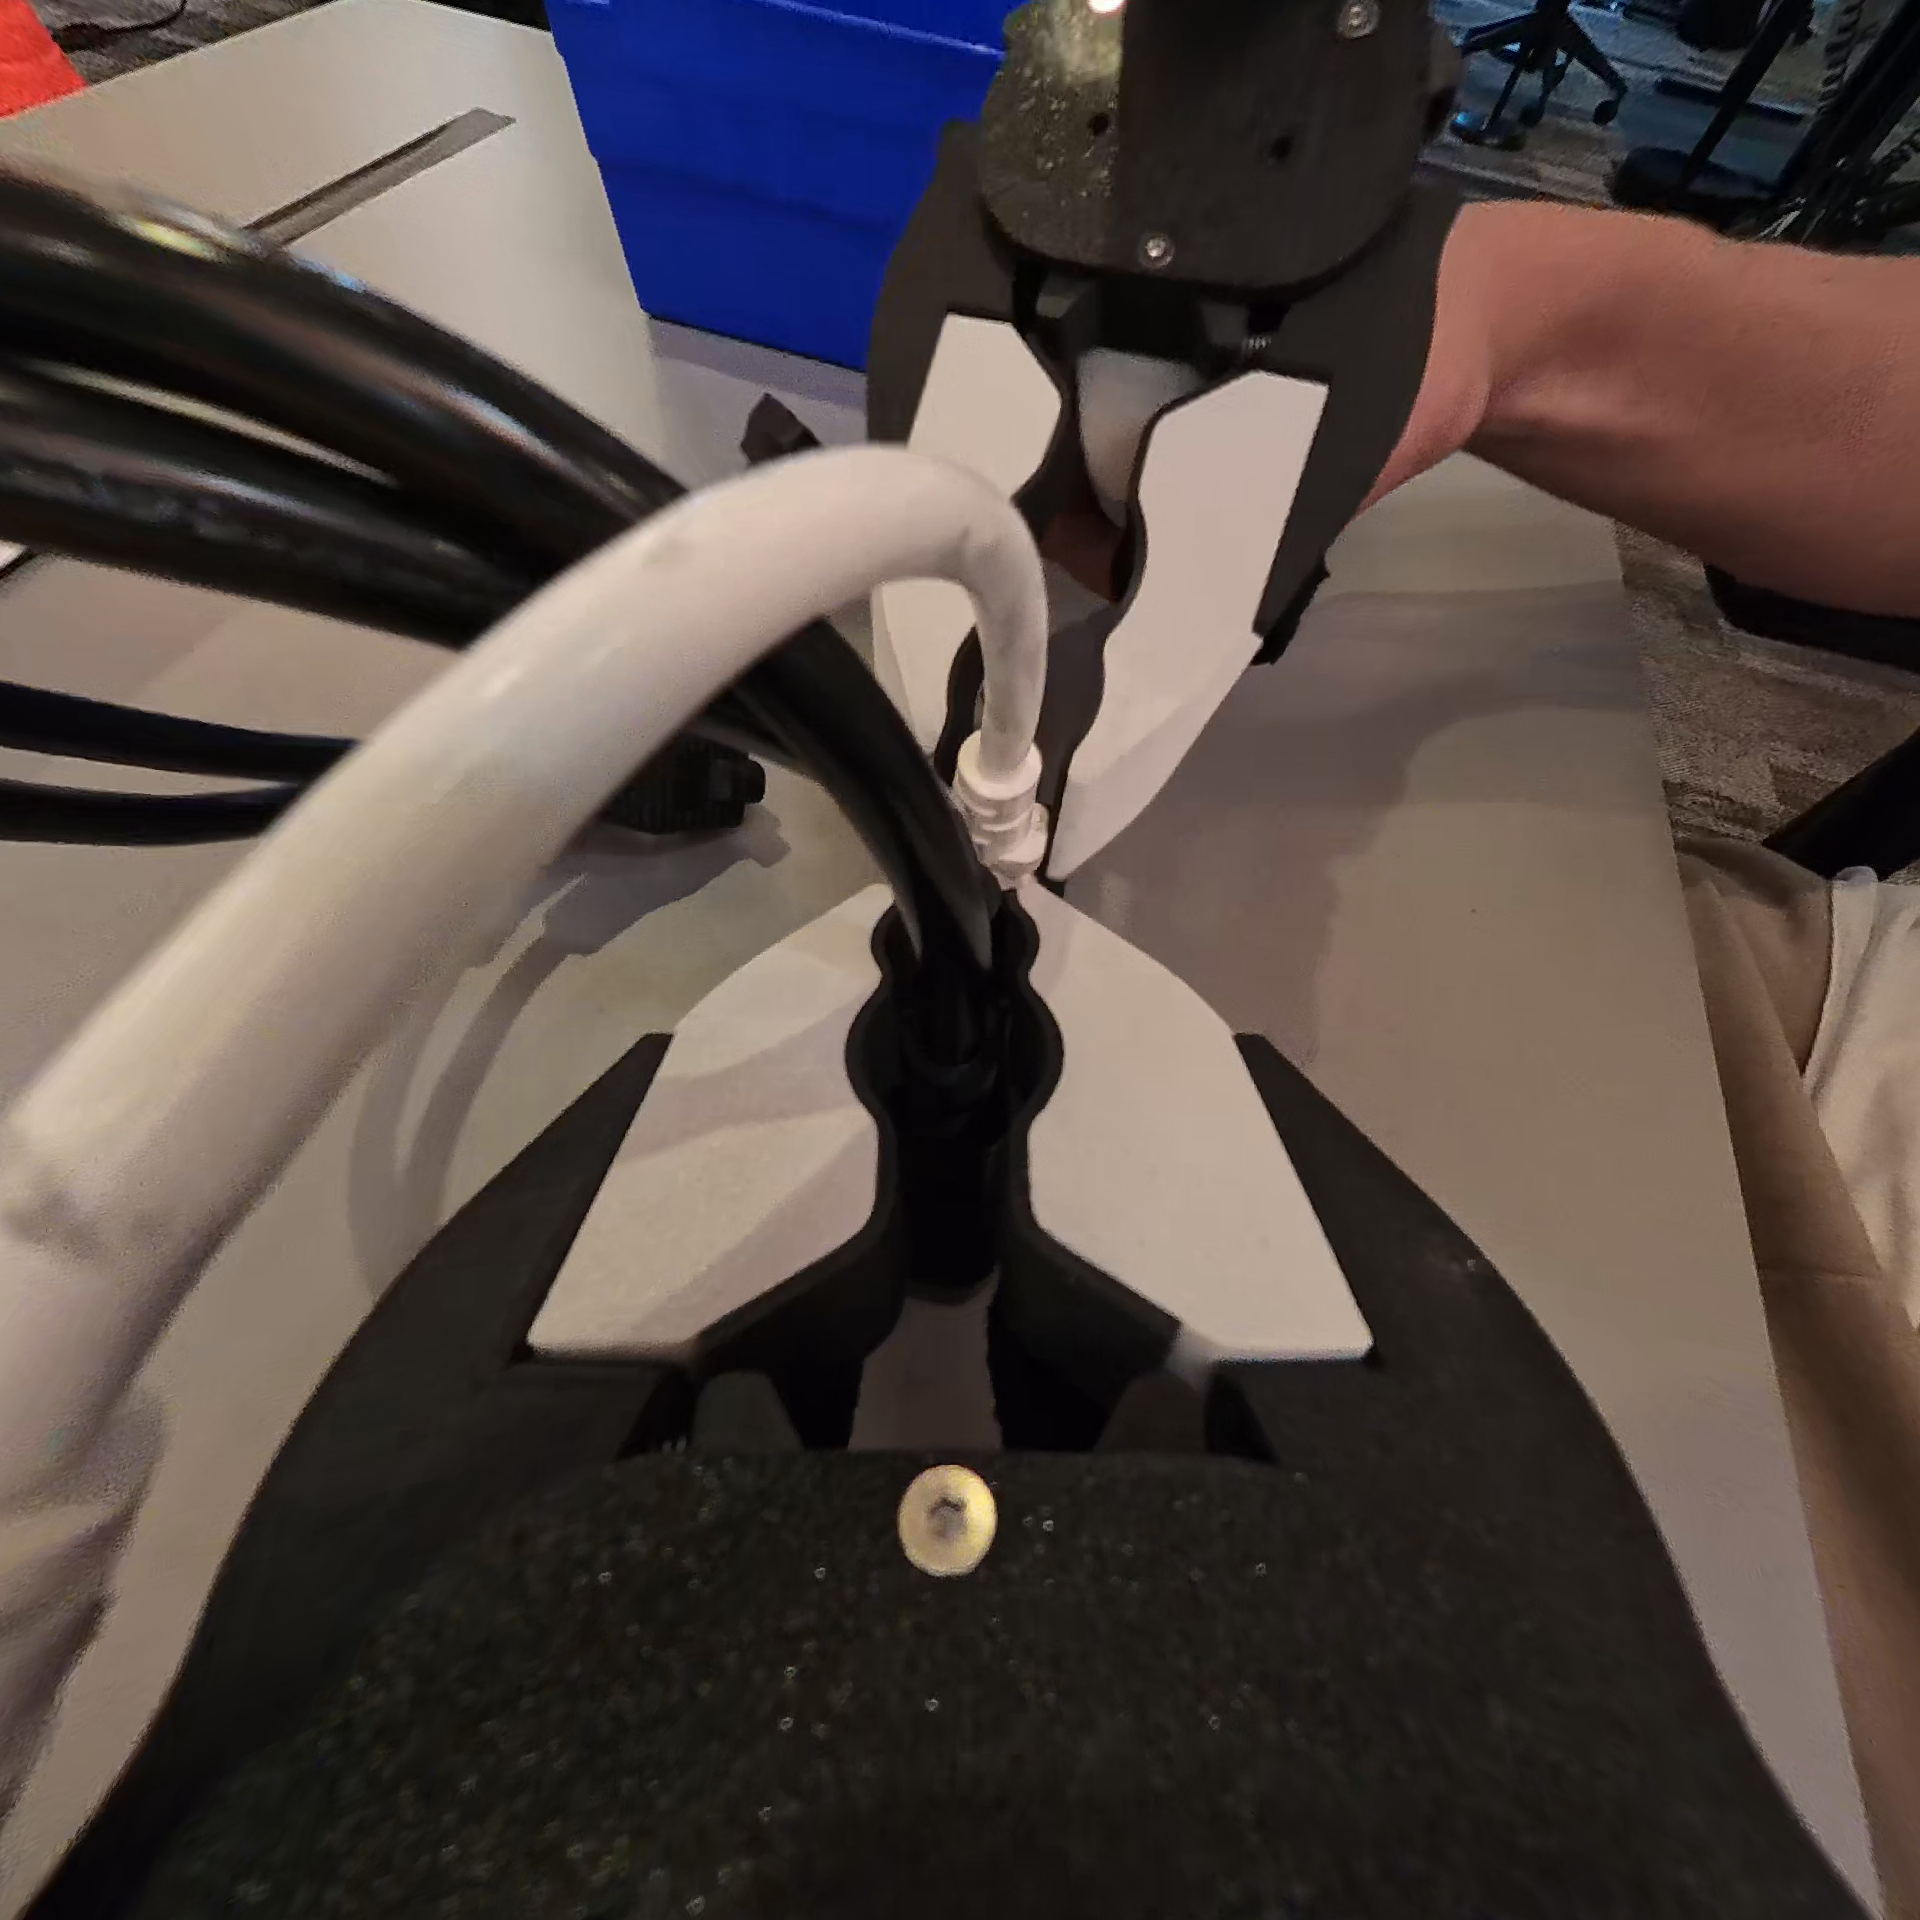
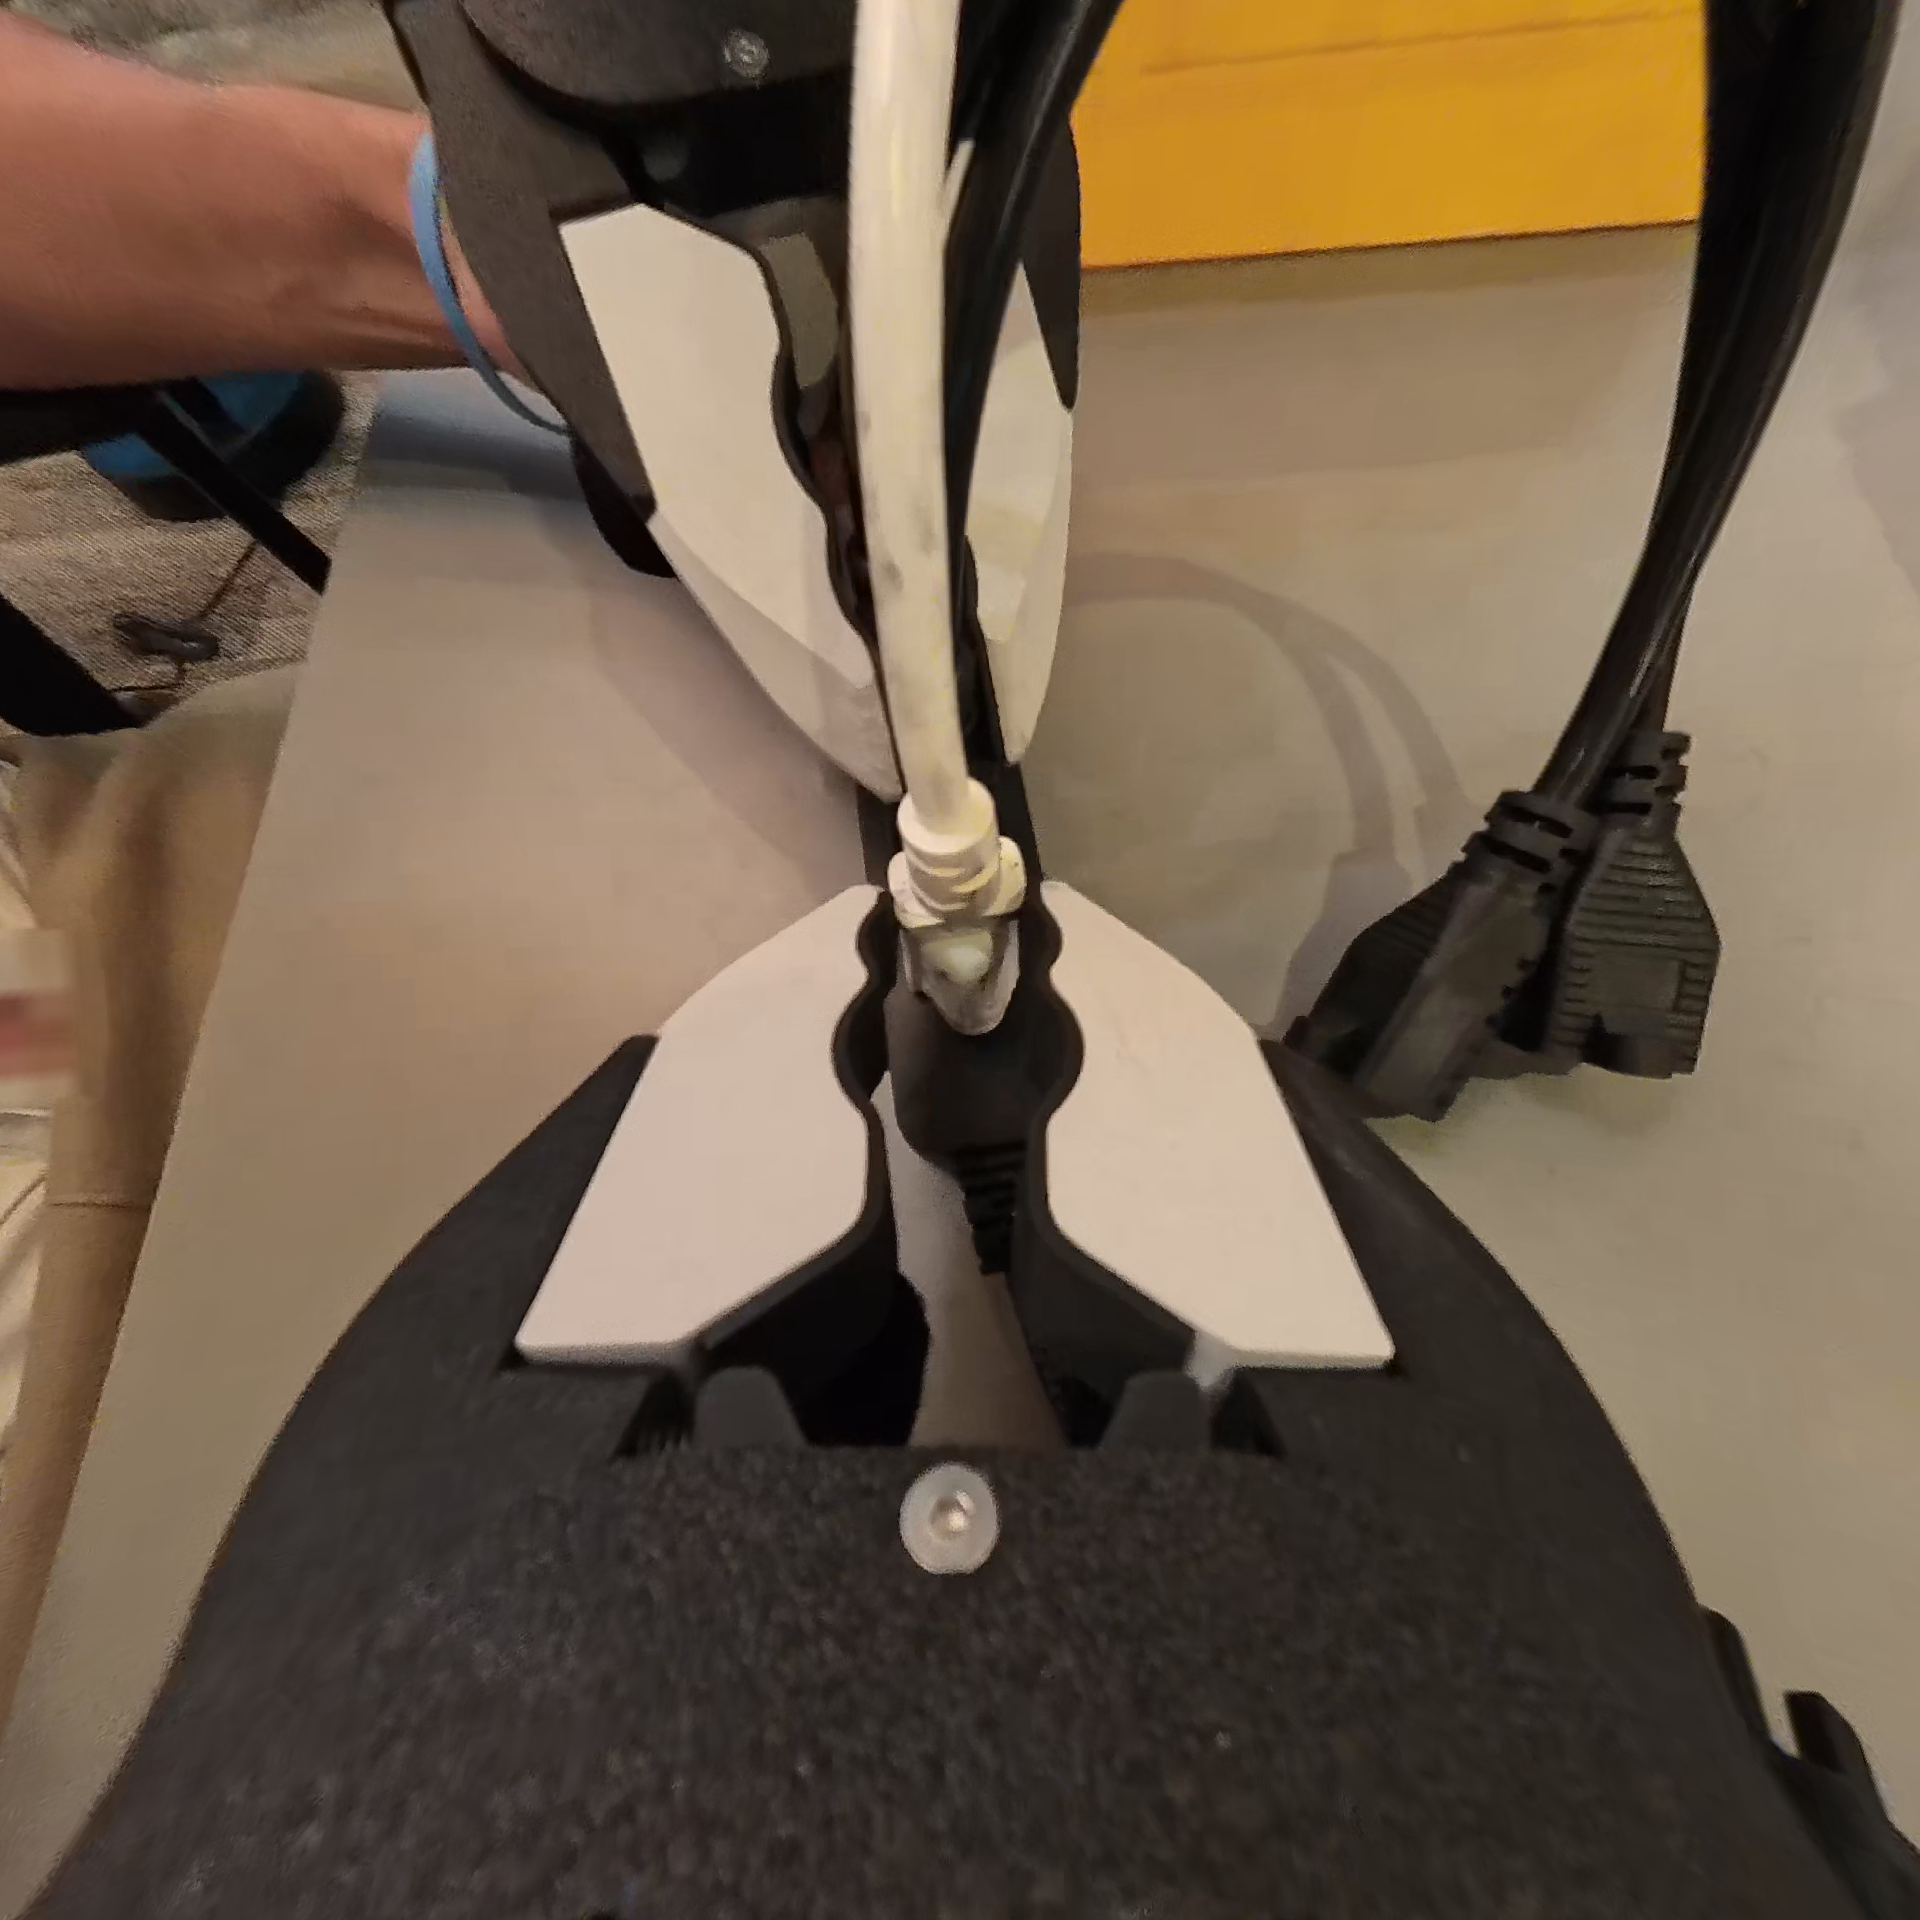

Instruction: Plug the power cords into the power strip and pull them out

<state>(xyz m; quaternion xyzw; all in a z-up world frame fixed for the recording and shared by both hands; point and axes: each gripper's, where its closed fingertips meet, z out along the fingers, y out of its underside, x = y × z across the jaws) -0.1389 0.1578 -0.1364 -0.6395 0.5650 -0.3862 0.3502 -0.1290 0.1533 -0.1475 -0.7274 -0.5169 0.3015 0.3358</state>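
both grippers look clamped, the left gripper [image 1: 961,1039] on black cords [image 1: 312,416], the right gripper [image 2: 961,997] on a black plug [image 2: 961,1101]; the white cable [image 2: 914,520] at twelve o'clock may snag.

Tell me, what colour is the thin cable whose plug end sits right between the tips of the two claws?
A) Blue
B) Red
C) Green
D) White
D: the cable arching down between the left claw and the right claw is white, ending in a white plug, while the thicker cords bundled beside it are black.
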